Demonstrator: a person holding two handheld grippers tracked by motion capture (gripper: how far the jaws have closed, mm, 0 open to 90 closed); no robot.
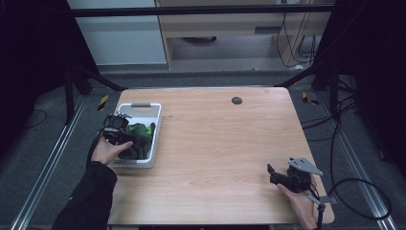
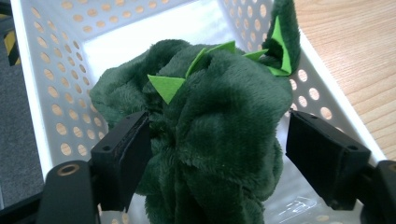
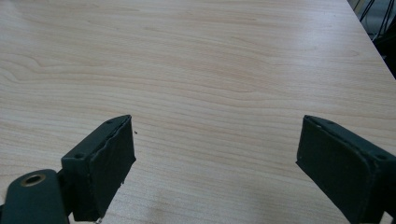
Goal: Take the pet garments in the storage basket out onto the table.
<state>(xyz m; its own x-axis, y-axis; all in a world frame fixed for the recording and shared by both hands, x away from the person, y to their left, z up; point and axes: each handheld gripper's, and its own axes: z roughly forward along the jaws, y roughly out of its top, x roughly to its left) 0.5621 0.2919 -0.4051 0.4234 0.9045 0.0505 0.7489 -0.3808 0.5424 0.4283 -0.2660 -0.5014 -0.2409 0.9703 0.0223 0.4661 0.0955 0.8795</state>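
Black jaws of the left gripper (image 2: 217, 149) stood apart on either side of a dark green plush toy (image 2: 210, 126) with light green felt spikes, the left jaw touching the fabric and the right one just clear of it. That toy lay inside the white perforated basket (image 1: 154, 136) at the table's (image 1: 225, 158) left edge. Nothing was clamped yet, so closing and lifting seemingly remained. Near the front right corner, the right gripper (image 3: 215, 158) hung spread wide over bare wood, holding nothing.

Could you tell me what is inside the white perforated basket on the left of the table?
A dark green plush toy with light green spikes fills the basket; anything beneath it is covered.
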